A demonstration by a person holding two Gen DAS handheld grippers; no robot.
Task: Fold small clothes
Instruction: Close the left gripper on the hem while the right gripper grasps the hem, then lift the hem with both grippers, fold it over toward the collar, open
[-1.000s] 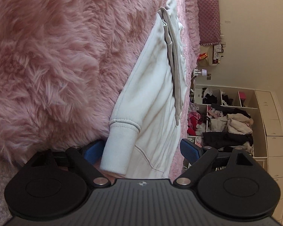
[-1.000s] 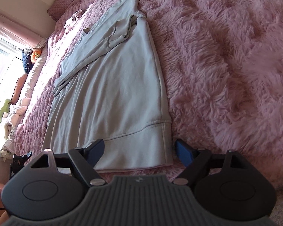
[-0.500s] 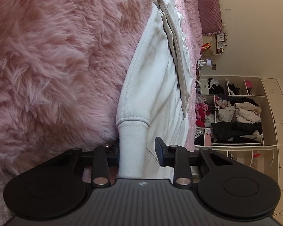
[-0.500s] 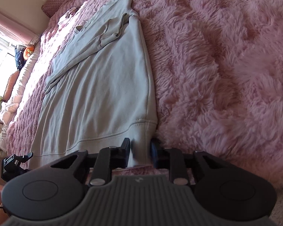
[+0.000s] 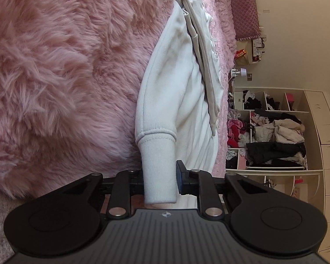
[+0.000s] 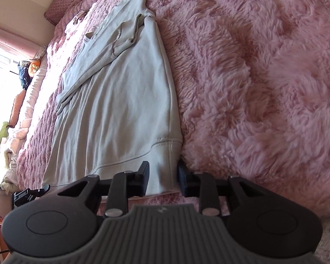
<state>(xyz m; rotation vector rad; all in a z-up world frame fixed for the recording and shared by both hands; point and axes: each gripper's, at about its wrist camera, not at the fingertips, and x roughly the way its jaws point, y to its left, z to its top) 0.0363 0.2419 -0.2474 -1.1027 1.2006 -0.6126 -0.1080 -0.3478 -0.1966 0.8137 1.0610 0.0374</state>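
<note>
Where both pairs of fingers stood wide a second ago, the left gripper (image 5: 159, 176) is now clamped on the ribbed cuff (image 5: 158, 167) and the right gripper (image 6: 162, 176) pinches the hem corner (image 6: 165, 165). One pale sweatshirt (image 6: 121, 101), two grips. It lies flat on the pink furry blanket (image 6: 264, 77), running toward 12 o'clock. Both grippers sit low, level with the bed. Cluttered shelves (image 5: 275, 132) at 3 o'clock.

L claw (image 5: 159, 176) clamped on ribbed cuff (image 5: 158, 167); R claw (image 6: 162, 176) pinching hem corner (image 6: 165, 165) (both low, level).
</note>
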